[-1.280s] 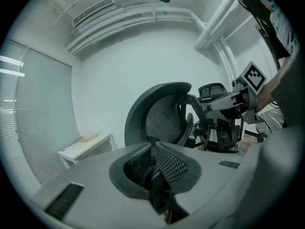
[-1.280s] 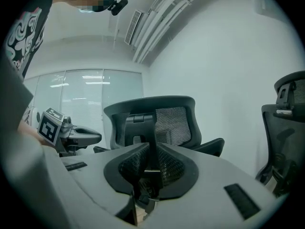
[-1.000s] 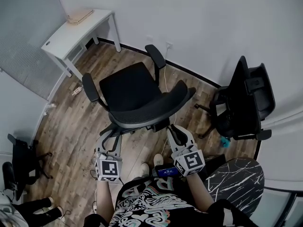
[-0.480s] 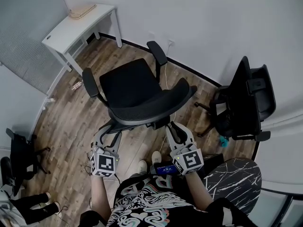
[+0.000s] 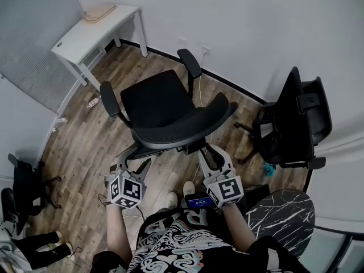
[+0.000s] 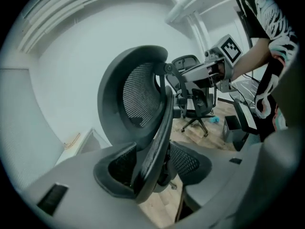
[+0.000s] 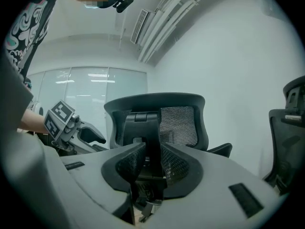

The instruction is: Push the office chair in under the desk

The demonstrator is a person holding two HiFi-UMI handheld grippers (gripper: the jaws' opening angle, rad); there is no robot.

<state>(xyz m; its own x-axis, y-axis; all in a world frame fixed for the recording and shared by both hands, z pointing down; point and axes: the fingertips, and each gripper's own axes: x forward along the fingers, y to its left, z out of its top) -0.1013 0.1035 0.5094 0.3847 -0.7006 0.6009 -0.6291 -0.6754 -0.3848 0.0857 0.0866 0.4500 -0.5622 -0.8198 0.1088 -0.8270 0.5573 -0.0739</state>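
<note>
Left gripper (image 5: 135, 162), jaws just opened wide, straddles the black mesh office chair's (image 5: 156, 104) curved backrest rim. Right gripper (image 5: 211, 154), jaws just opening but narrower, flanks its plastic spine.

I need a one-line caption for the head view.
The left gripper and right gripper, jaws just opening, straddle the back support of the office chair, not yet under the white desk.

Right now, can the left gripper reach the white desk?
Probably not. The left gripper, fingers just opening around the backrest post, is behind the office chair, which stands between it and the desk.
</note>
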